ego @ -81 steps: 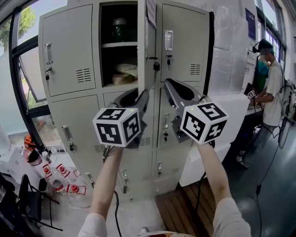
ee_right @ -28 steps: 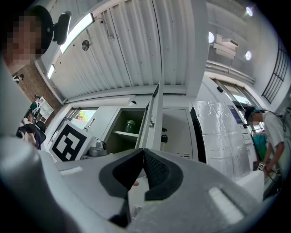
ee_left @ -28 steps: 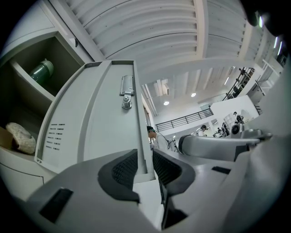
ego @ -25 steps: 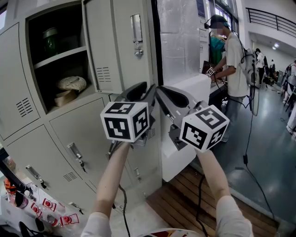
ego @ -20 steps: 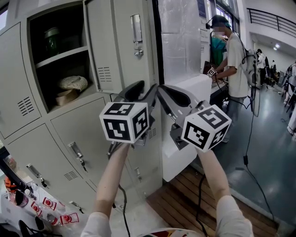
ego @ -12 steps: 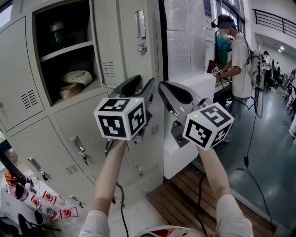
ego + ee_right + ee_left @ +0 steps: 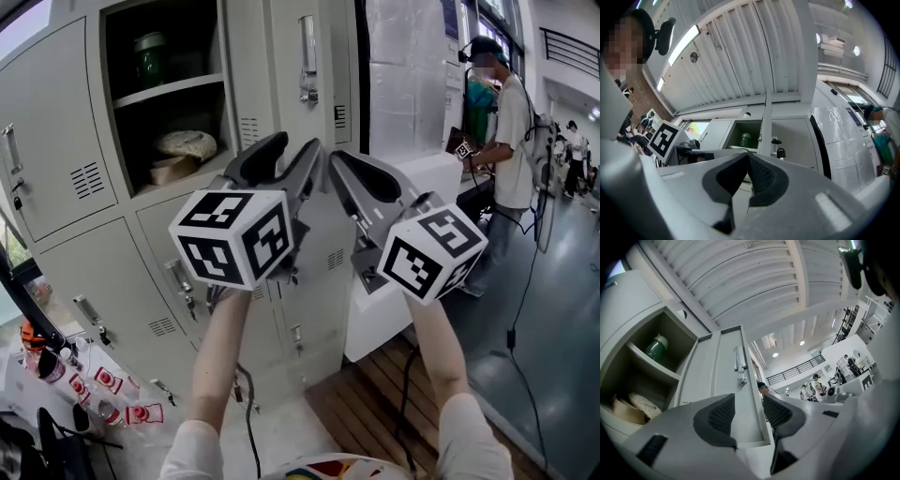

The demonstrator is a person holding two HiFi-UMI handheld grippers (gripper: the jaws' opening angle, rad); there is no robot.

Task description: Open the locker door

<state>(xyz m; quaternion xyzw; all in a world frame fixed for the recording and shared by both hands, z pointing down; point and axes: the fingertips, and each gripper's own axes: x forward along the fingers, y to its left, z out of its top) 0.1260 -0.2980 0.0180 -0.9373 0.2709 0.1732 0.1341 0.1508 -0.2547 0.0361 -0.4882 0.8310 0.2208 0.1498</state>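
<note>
1. Your left hand-held gripper (image 7: 292, 155) has just opened and is released, with the door's lower edge showing between its jaws.
2. Your right hand-held gripper (image 7: 339, 165) is clenched and empty.
3. One locker door (image 7: 272, 56) stands open.
4. One green jar (image 7: 150, 58) stands on the upper shelf (image 7: 169, 90).

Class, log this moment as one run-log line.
locker door: open | left gripper: jaws just opened, gripping nothing | right gripper: shut, empty | shelf: green jar

Green jar (image 7: 150, 58) stands above a pale bundle (image 7: 187, 143).

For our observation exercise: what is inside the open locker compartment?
A green jar on the upper shelf; below, a pale bundle by a tan container. The door hides its right wall.
</note>
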